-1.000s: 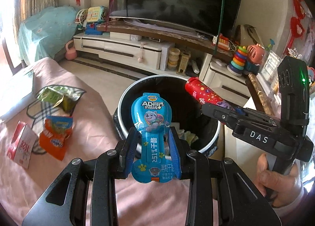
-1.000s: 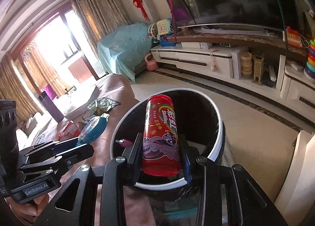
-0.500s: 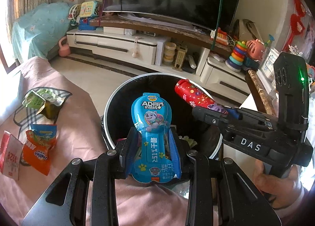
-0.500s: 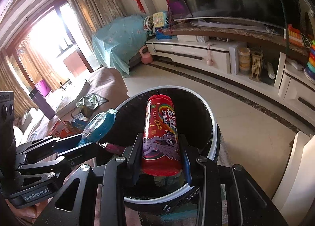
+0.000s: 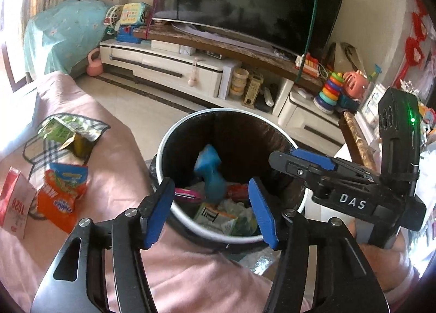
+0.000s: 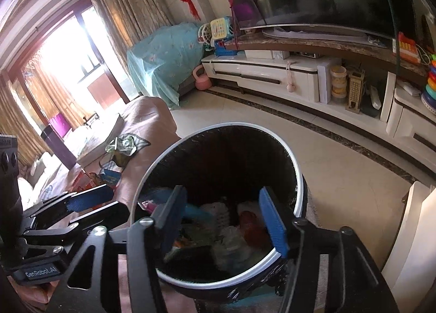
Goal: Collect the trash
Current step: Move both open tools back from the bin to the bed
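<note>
A round black bin with a white rim (image 5: 174, 133) (image 6: 294, 157) stands by the pink-covered sofa. My left gripper (image 5: 211, 212) hangs over its near edge, jaws opening with nothing between them; the blue snack pouch (image 5: 209, 174), blurred, is dropping into the bin. My right gripper (image 6: 227, 217) is over the bin too, jaws opening and empty; the red candy tube (image 6: 252, 227) lies blurred among the trash inside. In the left wrist view the right gripper (image 5: 302, 160) reaches in from the right. In the right wrist view the left gripper (image 6: 87, 201) shows at the left.
On the sofa's pink cover (image 5: 114, 149) lie an orange snack bag (image 5: 61, 193), a red and white carton (image 5: 15, 204) and a green wrapper (image 5: 62, 133). A TV stand (image 5: 174, 67) with toys runs along the far wall. A white cabinet (image 6: 408, 245) stands at the right.
Both grippers have opened. The blue pouch left the left jaws and is falling into the bin; the red tube left the right jaws and lies in the bin.
</note>
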Action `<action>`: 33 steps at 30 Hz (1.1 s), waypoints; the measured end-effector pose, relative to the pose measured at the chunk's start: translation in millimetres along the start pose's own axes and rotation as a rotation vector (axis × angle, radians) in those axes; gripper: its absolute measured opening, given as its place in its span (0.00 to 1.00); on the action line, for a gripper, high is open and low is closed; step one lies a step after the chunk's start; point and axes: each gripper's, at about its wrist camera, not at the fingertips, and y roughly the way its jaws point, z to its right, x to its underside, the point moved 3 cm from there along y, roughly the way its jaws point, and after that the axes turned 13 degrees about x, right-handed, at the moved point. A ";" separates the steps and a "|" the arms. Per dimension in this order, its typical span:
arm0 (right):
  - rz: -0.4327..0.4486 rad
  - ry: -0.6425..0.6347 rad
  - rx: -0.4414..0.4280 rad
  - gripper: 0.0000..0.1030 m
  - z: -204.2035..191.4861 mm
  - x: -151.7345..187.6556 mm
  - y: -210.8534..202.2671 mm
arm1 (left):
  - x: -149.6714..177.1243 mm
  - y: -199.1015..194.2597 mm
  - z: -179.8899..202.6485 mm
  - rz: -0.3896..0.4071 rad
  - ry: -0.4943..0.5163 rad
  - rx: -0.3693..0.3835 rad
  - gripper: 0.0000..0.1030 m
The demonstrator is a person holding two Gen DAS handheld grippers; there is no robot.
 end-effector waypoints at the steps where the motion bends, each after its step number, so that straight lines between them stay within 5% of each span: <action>1: 0.002 0.006 -0.006 0.66 -0.6 0.5 -1.3 | 4.0 -6.0 -2.4 0.009 -0.005 -0.005 0.64; 5: 0.027 0.033 -0.036 0.91 -8.5 7.7 -14.0 | 20.2 -26.2 -15.1 0.038 -0.036 -0.040 0.75; 9: 0.049 0.045 -0.067 0.97 -24.5 15.8 -26.1 | 39.6 -45.5 -33.4 0.046 -0.090 -0.070 0.77; 21: 0.057 -0.049 -0.133 0.98 -101.5 44.9 -41.4 | 97.2 -124.2 -98.3 0.125 -0.247 -0.186 0.79; 33: 0.022 -0.139 -0.182 0.98 -162.4 71.0 -34.1 | 131.9 -162.1 -136.6 0.158 -0.325 -0.271 0.79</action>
